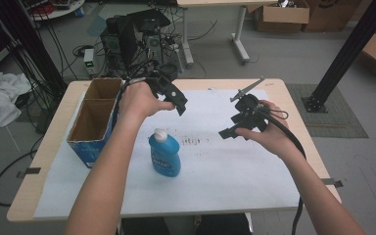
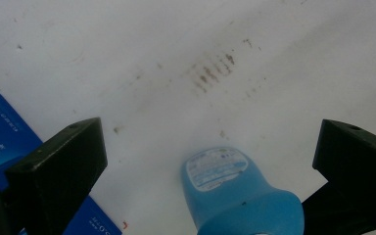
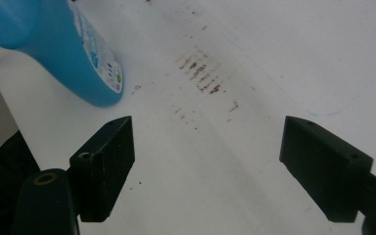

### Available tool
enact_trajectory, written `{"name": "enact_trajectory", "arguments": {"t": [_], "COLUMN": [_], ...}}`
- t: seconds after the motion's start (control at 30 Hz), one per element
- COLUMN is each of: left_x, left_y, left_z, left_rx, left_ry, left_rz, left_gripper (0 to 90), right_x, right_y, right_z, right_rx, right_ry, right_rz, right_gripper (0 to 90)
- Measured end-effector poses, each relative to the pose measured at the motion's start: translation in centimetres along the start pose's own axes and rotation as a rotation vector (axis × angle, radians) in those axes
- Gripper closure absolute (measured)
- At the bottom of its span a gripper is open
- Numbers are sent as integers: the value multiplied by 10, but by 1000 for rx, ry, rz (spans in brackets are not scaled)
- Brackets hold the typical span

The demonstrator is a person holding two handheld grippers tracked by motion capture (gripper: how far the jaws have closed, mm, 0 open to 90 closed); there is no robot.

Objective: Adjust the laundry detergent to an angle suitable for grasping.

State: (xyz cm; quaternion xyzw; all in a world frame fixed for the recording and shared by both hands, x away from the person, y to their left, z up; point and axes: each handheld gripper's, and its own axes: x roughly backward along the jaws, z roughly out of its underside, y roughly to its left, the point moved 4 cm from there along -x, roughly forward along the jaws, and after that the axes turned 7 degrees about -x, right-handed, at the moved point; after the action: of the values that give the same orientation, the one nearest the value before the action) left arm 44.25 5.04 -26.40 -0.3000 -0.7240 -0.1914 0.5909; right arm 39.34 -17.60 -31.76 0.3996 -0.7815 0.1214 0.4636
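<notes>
Hovering over the blue bottle with both claws wide apart, left gripper and right gripper holding nothing. Probably needing to go down and pinch next.

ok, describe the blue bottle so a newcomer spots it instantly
On the white sheet covering the table, look just right of the open cardboard box. The blue bottle stands there upright, the sheet's lone plastic item, with a white cap.

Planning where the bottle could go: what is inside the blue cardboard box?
The blue cardboard box has two open compartments separated by a divider. The high view shows bare brown inner walls in both and nothing sticking out. The near wall hides part of the near compartment's floor.
</notes>
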Motion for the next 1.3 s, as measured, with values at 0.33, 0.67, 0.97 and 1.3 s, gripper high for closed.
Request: {"name": "enact_trajectory", "arguments": {"t": [0.33, 0.67, 0.97, 1.3], "left_x": [2, 1, 2, 3], "left_y": [0, 0, 0, 0], "left_z": [1, 1, 1, 2], "left_rx": [2, 2, 8, 7], "left_ry": [0, 6, 1, 5], "left_rz": [-1, 1, -3, -7], "left_gripper": [2, 2, 2, 2], "right_x": [-9, -22, -41, -64], "right_y": [30, 52, 73, 87], "right_z": [5, 10, 16, 17], "right_rx": [65, 93, 115, 114], "right_ry": [-35, -61, -92, -121], "right_rz": [-33, -64, -84, -115], "right_gripper": [210, 213, 220, 219]}}
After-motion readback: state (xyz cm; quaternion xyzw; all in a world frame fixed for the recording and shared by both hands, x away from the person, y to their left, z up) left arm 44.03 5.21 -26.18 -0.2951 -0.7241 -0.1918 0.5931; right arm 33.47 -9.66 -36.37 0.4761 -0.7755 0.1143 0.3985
